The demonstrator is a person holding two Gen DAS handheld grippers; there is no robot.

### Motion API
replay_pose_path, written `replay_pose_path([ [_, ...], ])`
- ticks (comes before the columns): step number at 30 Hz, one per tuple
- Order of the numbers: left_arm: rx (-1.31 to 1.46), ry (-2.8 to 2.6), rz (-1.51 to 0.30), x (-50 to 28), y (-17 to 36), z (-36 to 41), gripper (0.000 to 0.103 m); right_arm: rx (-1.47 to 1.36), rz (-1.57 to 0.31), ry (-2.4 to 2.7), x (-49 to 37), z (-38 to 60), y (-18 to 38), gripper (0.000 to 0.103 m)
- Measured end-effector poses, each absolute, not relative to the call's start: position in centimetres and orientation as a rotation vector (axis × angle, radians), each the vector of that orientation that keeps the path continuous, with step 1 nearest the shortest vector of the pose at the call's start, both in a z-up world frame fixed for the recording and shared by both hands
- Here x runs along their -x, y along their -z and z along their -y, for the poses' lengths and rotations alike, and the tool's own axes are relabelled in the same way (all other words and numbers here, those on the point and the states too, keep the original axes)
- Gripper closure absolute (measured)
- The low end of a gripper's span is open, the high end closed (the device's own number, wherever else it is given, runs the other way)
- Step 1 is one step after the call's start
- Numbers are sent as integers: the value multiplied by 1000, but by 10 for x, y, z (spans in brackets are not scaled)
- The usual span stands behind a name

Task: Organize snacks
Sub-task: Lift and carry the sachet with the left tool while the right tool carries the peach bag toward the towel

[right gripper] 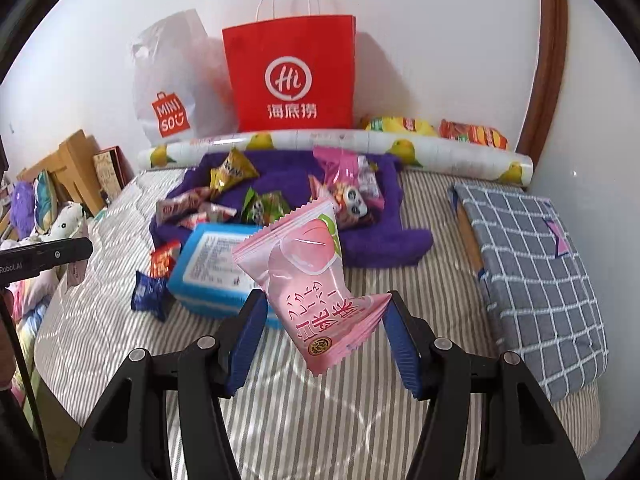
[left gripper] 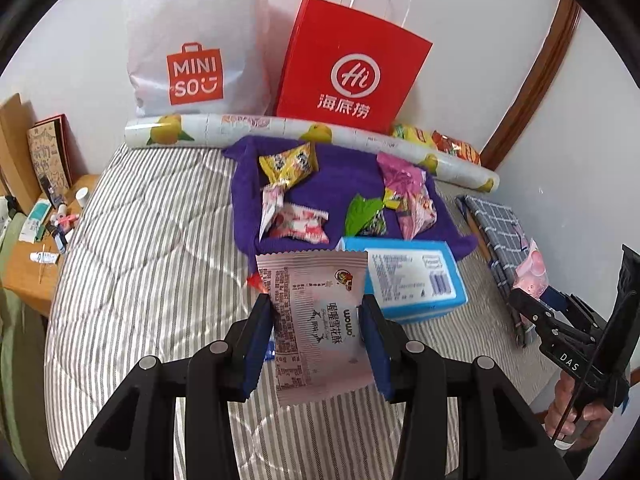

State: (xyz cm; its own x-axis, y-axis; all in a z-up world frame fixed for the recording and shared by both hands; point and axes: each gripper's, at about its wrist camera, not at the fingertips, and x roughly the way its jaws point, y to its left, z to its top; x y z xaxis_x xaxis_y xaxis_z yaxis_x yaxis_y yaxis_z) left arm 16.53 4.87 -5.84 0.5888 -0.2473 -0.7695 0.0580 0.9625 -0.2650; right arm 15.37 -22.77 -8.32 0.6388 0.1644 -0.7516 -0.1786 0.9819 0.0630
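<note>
Pink snack packet [left gripper: 320, 320] between left fingers [left gripper: 256, 344], clamped

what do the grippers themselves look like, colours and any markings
Both match: the left gripper and right gripper have black angular linkage arms with round silver pivot pins and blue ribbed finger pads. From the left wrist view, the right gripper's black body carries white "DAS" lettering, with a bare hand on its handle.

I saw grey-and-white stripes on the bedcover [left gripper: 140, 240], a purple cloth [left gripper: 344, 184], a red paper bag [left gripper: 352, 64], a blue box [left gripper: 412, 280], pale pink wrappers [right gripper: 308, 276], a lemon-printed roll [right gripper: 400, 148] and a grey checked cushion [right gripper: 532, 260].
</note>
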Motion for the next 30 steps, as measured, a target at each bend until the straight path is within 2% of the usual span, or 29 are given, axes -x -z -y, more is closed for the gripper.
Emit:
replay_pose_path([
  [19,225,188,-897,-215,32,-46,61,-15,-827,-234,-211,222,53,44],
  [30,244,168,-884,-266,26,-49,61,-13,-867,-304,-281,211,52,44],
])
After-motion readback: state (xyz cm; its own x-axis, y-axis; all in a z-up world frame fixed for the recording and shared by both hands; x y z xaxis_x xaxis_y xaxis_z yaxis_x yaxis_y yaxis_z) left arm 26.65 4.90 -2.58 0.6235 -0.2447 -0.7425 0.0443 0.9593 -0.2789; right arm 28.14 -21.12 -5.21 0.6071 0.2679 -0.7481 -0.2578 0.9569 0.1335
